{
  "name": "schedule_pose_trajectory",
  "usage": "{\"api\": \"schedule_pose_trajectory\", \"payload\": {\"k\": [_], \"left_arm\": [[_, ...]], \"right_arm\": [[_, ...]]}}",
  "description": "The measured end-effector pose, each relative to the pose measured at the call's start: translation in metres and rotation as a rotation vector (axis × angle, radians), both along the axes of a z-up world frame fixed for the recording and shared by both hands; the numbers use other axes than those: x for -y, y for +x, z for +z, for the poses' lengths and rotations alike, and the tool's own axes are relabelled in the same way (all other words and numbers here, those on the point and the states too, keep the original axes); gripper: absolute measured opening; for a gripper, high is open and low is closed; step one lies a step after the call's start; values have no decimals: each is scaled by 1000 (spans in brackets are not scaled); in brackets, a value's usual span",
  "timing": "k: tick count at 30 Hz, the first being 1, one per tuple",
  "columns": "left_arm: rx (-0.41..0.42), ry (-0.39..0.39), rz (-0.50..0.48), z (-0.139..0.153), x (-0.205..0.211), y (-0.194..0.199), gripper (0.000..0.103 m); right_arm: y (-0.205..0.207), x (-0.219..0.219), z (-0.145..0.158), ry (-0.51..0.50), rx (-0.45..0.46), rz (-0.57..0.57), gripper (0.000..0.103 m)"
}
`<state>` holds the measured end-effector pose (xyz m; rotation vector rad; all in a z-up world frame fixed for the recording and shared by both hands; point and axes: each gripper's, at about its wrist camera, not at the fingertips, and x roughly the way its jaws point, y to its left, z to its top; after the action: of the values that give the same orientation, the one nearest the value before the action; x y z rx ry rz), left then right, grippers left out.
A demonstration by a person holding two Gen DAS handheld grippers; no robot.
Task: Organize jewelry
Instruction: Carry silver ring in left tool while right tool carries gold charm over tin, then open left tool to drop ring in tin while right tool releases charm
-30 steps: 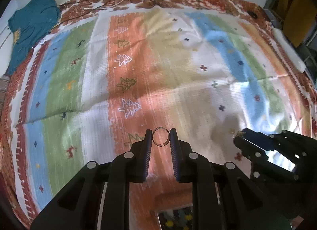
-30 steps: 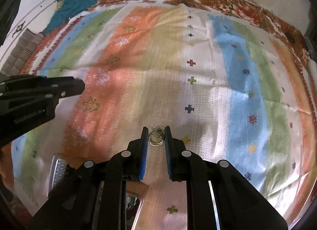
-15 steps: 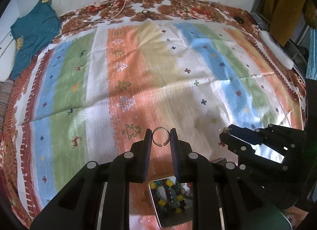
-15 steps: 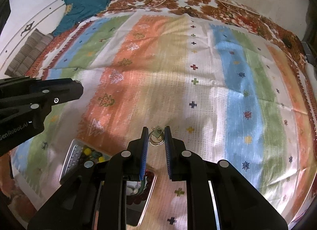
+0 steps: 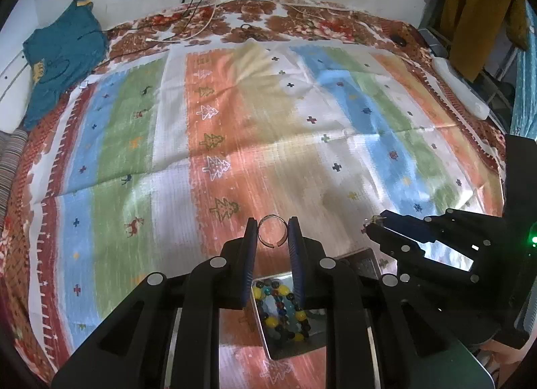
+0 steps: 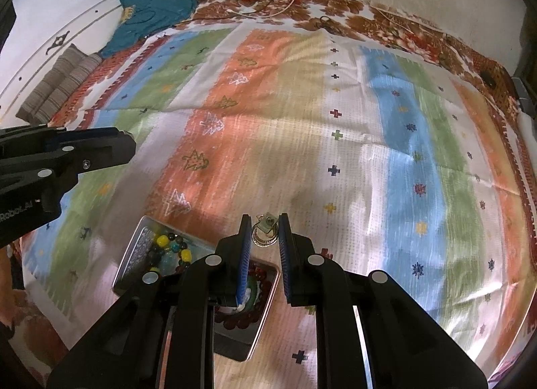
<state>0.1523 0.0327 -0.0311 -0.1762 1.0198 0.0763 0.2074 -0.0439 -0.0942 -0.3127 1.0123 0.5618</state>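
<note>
My left tongs [image 5: 272, 234] pinch a plain open ring [image 5: 272, 230]; my right tongs [image 6: 265, 233] pinch a small gold ornament [image 6: 265, 229]. Both hang above the striped cloth [image 5: 235, 127], just short of the tin [image 5: 288, 348] of beads [image 5: 280, 308]. Next, I judge, each piece needs lowering into it.

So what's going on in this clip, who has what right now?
A person is sorting jewelry over a striped bedspread, with a handheld gripper in each hand. The left gripper is shut on a thin open silver ring, held above the cloth. The right gripper is shut on a small ornate gold ring. Below them sits a metal tin holding colourful beaded jewelry; neither ring is in it yet.
</note>
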Motion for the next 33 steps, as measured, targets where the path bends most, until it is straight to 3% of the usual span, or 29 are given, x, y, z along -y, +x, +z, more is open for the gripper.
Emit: {"api": "schedule_pose_trajectory", "payload": {"k": [21,23,24,26,33], "left_arm": [[50,-7,-39,14,27,-52,18],[52,-14,-28,13,26,-54,23],[55,-16,-22,14,25,-54,29],[69,-19,-2,17,21,-57,29],[69,-31,10,18,19,-67,33]], "right_arm": [[-44,5,12,44,22,31,17],[-46,4,11,31,31,38,18],[-47,4,11,21,42,35,22],[-48,6,13,22,52,26,33],[-55,21,24,54,66,1,46]]}}
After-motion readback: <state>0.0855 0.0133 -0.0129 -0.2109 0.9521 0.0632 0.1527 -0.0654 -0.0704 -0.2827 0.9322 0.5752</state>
